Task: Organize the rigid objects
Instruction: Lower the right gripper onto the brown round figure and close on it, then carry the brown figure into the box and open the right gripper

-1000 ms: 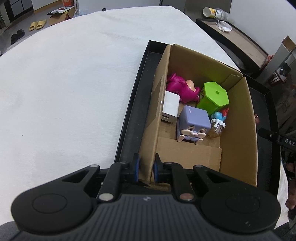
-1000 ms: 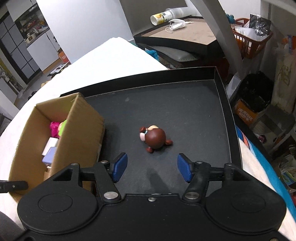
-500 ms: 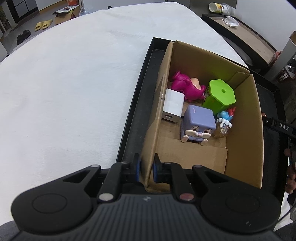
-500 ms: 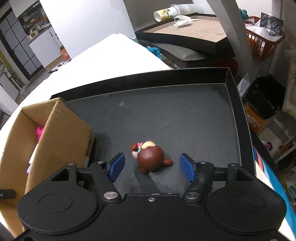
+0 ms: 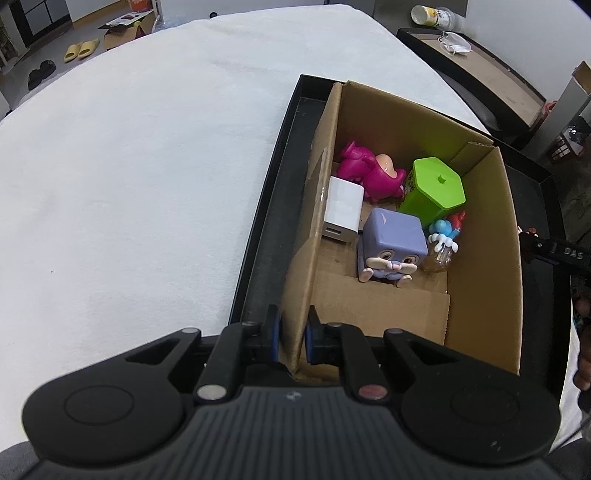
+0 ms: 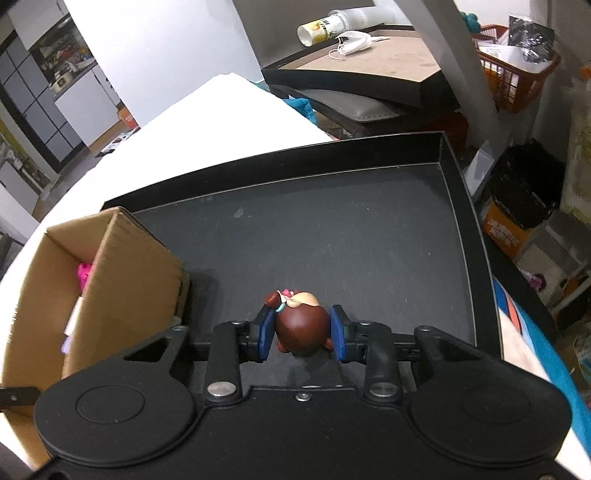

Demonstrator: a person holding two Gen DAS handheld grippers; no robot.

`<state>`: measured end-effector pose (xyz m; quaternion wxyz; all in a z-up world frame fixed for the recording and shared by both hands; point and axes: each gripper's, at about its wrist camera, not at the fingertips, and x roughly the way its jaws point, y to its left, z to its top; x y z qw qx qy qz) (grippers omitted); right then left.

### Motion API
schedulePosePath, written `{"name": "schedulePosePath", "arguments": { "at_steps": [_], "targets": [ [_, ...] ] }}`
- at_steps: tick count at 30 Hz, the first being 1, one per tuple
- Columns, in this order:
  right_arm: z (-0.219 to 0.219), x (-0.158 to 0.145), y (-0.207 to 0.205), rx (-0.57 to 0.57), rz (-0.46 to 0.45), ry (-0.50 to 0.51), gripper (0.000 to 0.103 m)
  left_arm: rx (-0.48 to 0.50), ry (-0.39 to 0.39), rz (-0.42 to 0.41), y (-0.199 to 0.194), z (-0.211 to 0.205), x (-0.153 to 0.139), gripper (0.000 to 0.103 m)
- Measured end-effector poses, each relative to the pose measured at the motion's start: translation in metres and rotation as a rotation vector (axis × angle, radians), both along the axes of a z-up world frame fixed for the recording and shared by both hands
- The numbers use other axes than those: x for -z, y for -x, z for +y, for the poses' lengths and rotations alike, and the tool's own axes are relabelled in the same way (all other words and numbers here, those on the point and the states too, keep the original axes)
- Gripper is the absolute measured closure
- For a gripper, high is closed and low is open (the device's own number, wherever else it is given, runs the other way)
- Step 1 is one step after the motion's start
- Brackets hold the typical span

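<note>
A cardboard box (image 5: 480, 229) stands in a black tray (image 5: 258, 236). It holds a pink figure (image 5: 365, 170), a white block (image 5: 341, 210), a green hexagonal container (image 5: 434, 190), a purple cube toy (image 5: 393, 243) and a small blue figure (image 5: 443, 236). My left gripper (image 5: 293, 338) is shut on the box's near left wall. My right gripper (image 6: 301, 330) is shut on a brown round figure (image 6: 299, 325) on the tray floor (image 6: 332, 236), right of the box (image 6: 96, 280).
The tray lies on a white cloth-covered table (image 5: 129, 166). Beyond the tray stands a low brown table (image 6: 369, 59) with a tipped cup (image 6: 321, 27) and a face mask (image 6: 351, 40). An orange basket (image 6: 517, 77) and bags stand at the right.
My right gripper moved forward over the brown figure and closed its fingers on it. My left gripper stayed clamped on the box wall; its view shifted slightly.
</note>
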<state>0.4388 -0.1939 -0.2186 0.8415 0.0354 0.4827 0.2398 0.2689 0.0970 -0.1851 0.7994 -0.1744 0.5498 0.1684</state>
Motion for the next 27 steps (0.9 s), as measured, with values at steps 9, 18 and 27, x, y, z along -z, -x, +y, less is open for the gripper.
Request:
{"name": "schedulePosePath", "arguments": {
  "at_steps": [9, 18, 27],
  "targets": [
    [-0.005, -0.036, 0.012, 0.021, -0.017, -0.011, 0.072, 0.015, 0.039, -0.03, 0.006, 0.004, 0.0, 0.09],
    [0.001, -0.067, 0.026, 0.004, -0.072, 0.065, 0.072, 0.017, 0.065, -0.052, 0.01, 0.008, 0.002, 0.089],
    [0.031, -0.107, 0.041, -0.039, -0.156, 0.114, 0.072, 0.018, 0.093, -0.089, 0.016, 0.013, 0.003, 0.088]
  ]
}}
